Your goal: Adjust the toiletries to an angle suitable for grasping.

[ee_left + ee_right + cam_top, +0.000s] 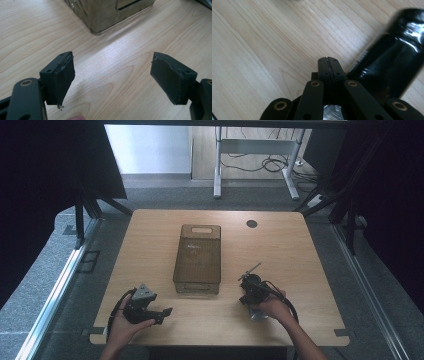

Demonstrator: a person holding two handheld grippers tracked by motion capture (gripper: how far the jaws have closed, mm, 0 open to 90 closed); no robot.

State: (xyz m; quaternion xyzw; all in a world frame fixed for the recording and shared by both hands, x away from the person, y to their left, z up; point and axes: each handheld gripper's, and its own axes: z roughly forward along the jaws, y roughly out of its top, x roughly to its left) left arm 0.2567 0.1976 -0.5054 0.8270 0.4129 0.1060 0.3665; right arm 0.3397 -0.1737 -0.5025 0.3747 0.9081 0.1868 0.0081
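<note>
Trouble could come at the box (197,257) — mid-bench, at 1 o'clock from the left gripper (166,312), whose fingers (60,80) stand wide apart. Right gripper (243,277), fingers pressed together on nothing, might knock the black roll (392,65) beside it.

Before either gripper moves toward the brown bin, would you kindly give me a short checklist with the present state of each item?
1. Left gripper open: ok, its jaws stand wide apart with bare table between them.
2. Right gripper empty: ok, its jaws are pressed together with nothing between them.
3. Bin within reach: ok, it stands mid-table between the two hands, its near corner just ahead of the left gripper.
4. Bin contents: cannot tell, the tinted walls are too dark to see through.
5. Black glossy object beside the right gripper: cannot tell what it is or whether it touches the jaws.
</note>
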